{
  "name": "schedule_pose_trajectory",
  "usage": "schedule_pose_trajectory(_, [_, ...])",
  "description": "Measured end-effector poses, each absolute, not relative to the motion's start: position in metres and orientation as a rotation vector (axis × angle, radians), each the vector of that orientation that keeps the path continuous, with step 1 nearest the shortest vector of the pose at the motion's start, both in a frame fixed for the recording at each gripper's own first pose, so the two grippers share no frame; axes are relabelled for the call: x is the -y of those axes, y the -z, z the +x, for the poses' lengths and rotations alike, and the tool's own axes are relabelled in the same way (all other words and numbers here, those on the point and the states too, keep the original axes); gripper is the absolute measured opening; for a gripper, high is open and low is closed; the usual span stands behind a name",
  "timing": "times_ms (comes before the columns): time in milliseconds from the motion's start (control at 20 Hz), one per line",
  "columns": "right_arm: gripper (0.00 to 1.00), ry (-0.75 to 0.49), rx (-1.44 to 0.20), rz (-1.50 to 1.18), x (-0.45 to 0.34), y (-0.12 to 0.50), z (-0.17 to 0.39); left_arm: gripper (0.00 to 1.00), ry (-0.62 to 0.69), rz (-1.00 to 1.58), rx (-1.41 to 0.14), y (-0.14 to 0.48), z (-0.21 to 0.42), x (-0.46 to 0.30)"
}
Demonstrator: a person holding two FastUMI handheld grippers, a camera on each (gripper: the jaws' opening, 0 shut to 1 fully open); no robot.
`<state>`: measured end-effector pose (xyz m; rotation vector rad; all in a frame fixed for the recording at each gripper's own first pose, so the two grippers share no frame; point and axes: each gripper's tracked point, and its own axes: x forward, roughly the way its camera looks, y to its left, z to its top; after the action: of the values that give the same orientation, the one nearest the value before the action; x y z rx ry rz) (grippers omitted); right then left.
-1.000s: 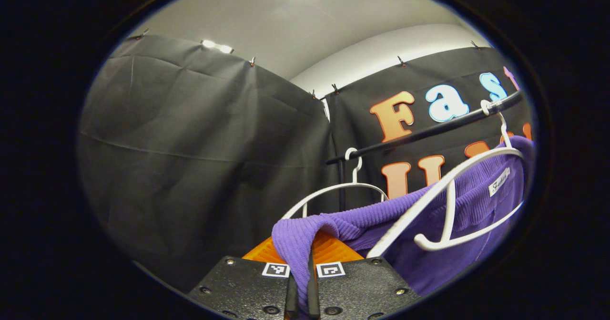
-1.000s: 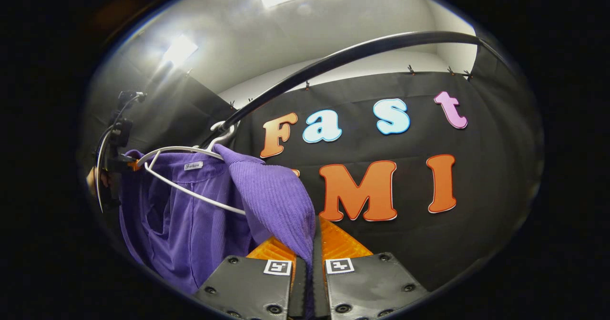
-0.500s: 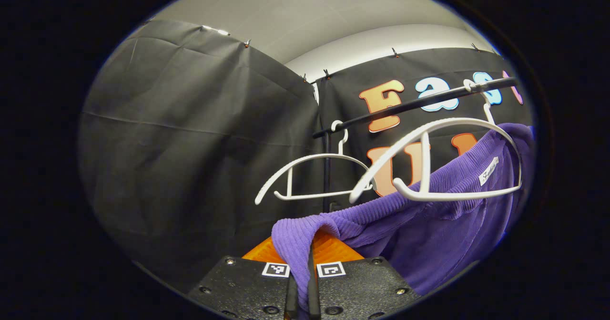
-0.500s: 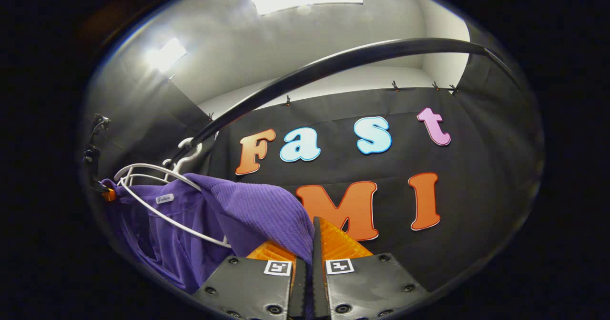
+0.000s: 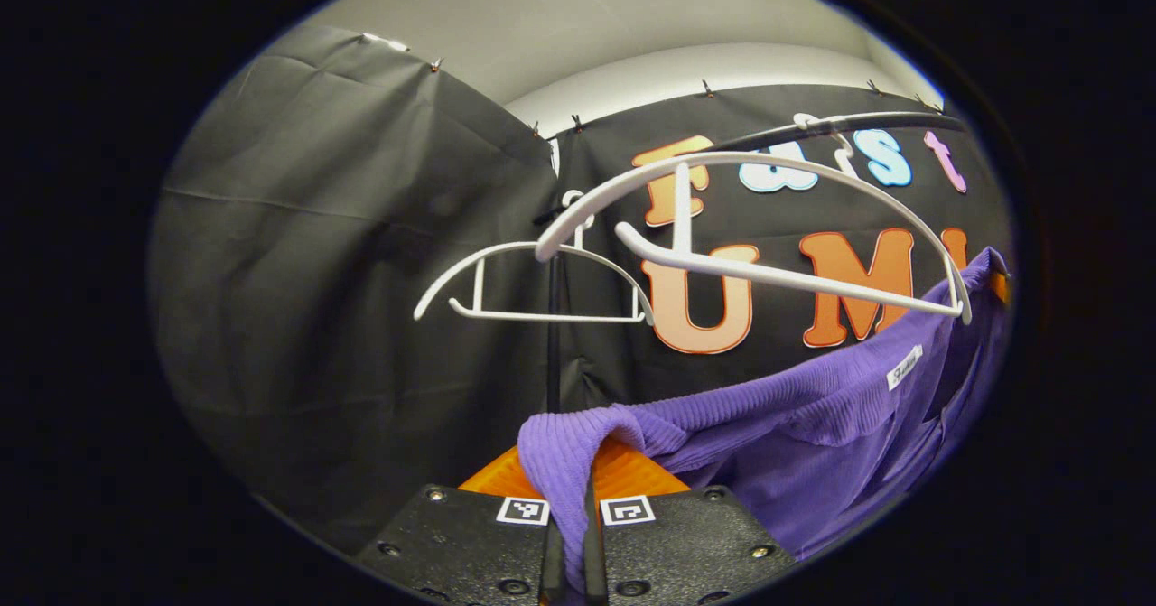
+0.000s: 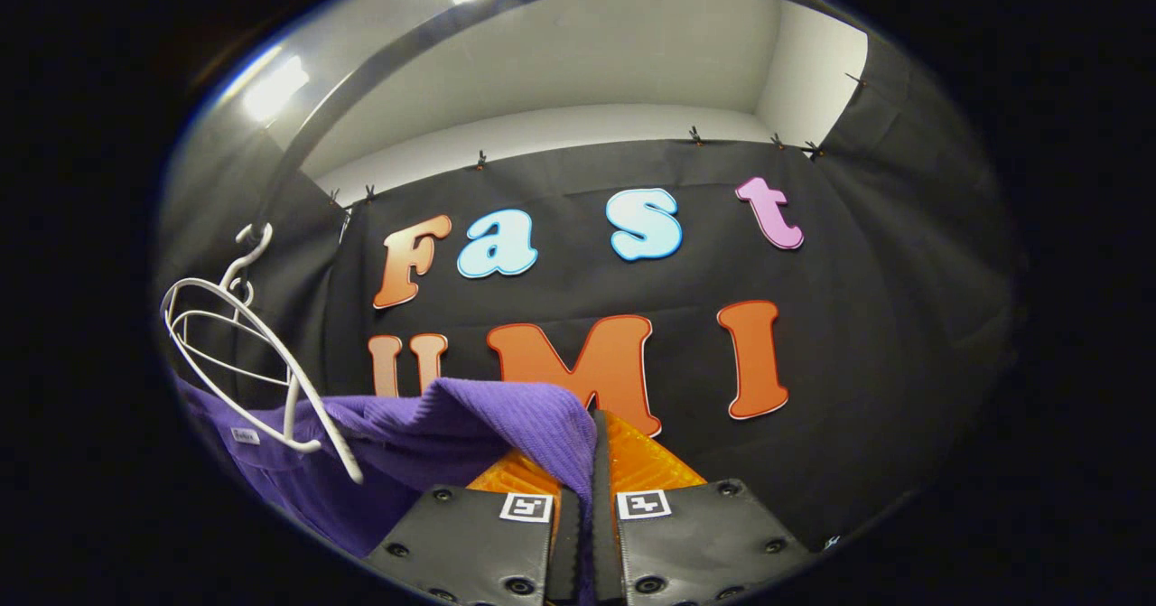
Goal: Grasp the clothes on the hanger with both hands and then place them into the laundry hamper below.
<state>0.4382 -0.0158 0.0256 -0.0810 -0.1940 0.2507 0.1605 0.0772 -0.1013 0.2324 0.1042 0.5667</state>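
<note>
Both grippers, left point(image 5: 571, 534) & right point(image 6: 587, 534), clamped on purple top point(image 5: 813, 425) — stretched between them, below white hanger point(image 5: 759, 227); hamper's down.

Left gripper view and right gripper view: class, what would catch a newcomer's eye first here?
The purple garment, pinched at each end by closed jaws, stretches low between the left gripper and the right gripper. Above it in the left gripper view a bare white hanger hangs from the black rail, with a second white hanger behind.
</note>
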Motion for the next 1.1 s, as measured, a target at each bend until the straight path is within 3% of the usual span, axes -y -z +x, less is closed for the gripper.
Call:
schedule_pose_trajectory(550, [0.13,-0.268,0.176,-0.189,0.052,-0.026,0.395,0.07,-0.467,0.279,-0.096,0.101,0.174,-0.037])
schedule_pose_trajectory(1100, [0.13,-0.527,-0.119,-0.201,-0.059,0.098,0.319,0.07,-0.081,0.075,-0.239,0.194,0.222,0.082])
